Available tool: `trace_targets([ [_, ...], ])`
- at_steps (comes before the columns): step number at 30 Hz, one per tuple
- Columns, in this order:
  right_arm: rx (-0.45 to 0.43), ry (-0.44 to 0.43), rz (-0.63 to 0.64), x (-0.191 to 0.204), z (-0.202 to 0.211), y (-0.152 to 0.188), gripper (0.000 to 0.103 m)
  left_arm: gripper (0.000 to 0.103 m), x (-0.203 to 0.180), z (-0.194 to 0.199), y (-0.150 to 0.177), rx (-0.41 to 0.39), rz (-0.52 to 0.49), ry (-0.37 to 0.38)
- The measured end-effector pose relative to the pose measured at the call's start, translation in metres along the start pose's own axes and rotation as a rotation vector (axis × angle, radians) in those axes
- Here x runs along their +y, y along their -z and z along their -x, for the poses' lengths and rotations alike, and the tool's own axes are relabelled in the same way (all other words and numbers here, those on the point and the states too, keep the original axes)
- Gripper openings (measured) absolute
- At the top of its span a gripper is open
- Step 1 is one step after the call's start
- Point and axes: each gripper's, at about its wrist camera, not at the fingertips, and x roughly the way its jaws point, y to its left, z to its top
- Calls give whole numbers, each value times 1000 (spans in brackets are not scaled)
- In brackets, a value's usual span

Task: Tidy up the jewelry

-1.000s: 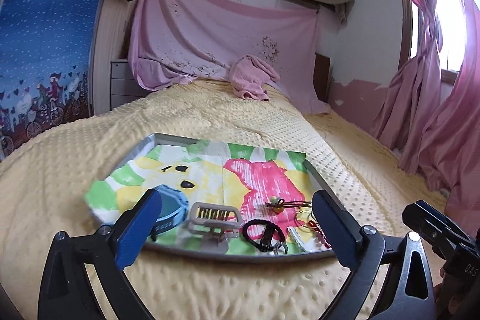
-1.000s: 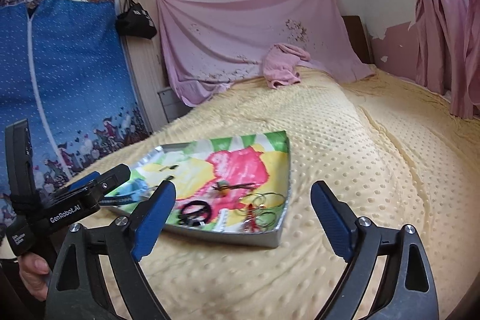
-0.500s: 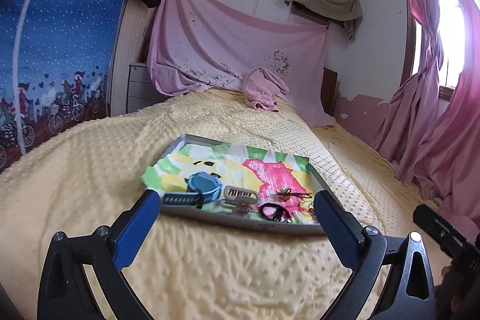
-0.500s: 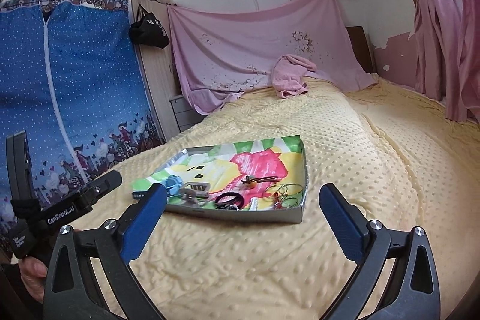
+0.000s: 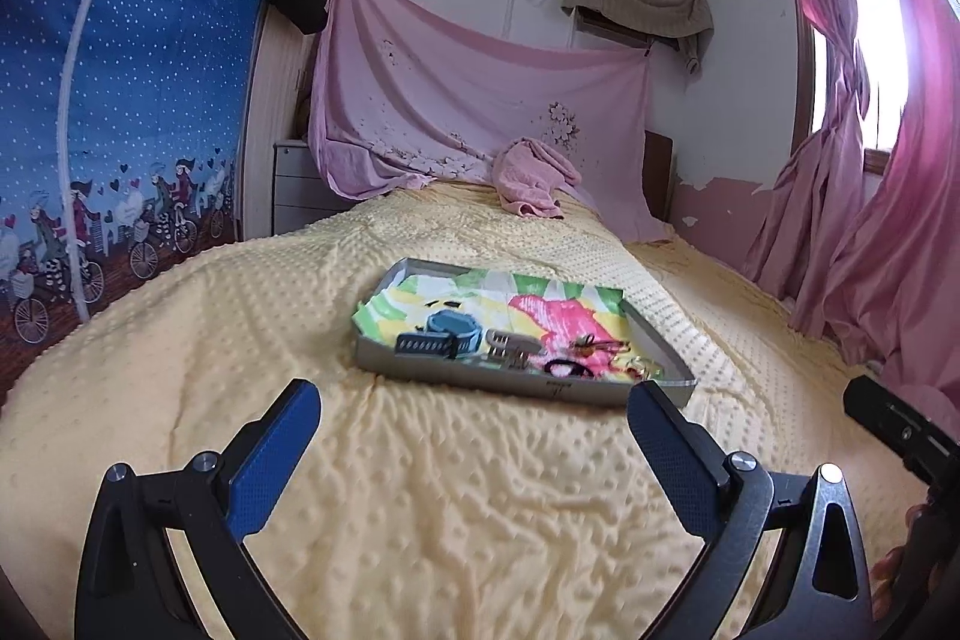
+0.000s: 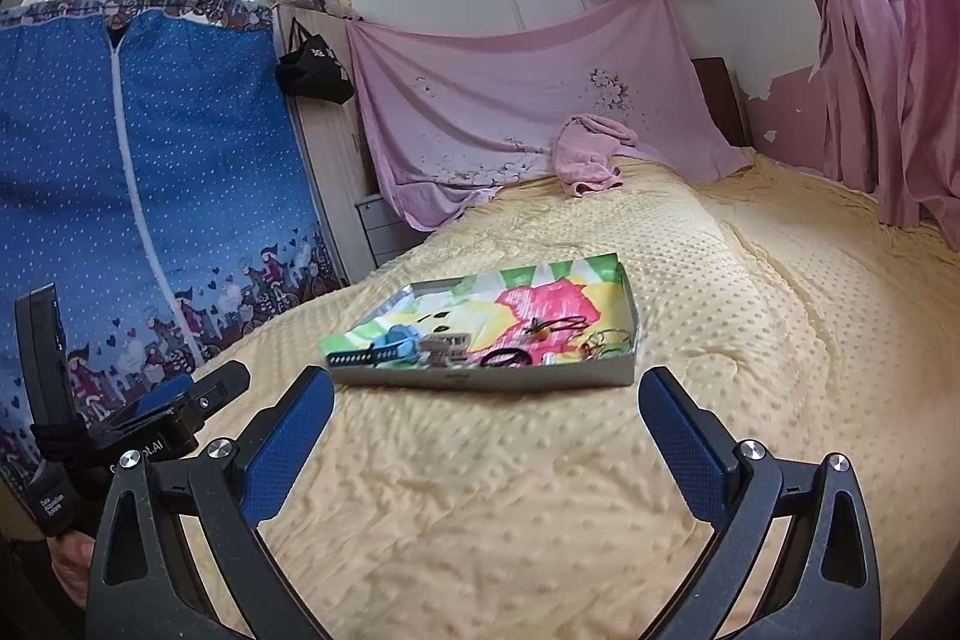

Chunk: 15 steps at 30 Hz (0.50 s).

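I am holding both grippers, left gripper (image 5: 474, 430) and right gripper (image 6: 486, 418), fingers spread and empty above the nubbly yellow bedspread (image 6: 540, 490); "GenRobot.AI" is partly showing on the left one; jewelry is lying in the shallow grey metal tray (image 5: 516, 382), well ahead of them

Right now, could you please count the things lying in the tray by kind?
Blue watch: 1
Grey clasp: 1
Black hair tie: 1
Red cord with bead: 1
Thin bangles: 1 bunch, number unclear
Total: 5
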Motion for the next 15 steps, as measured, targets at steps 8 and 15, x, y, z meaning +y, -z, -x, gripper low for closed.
trace_targets([
  [8,-17,40,38,22,27,22,100,103,12,25,17,0,-48,-20],
  [15,0,74,78,34,35,39,100,103,17,33,26,8,-70,-26],
])
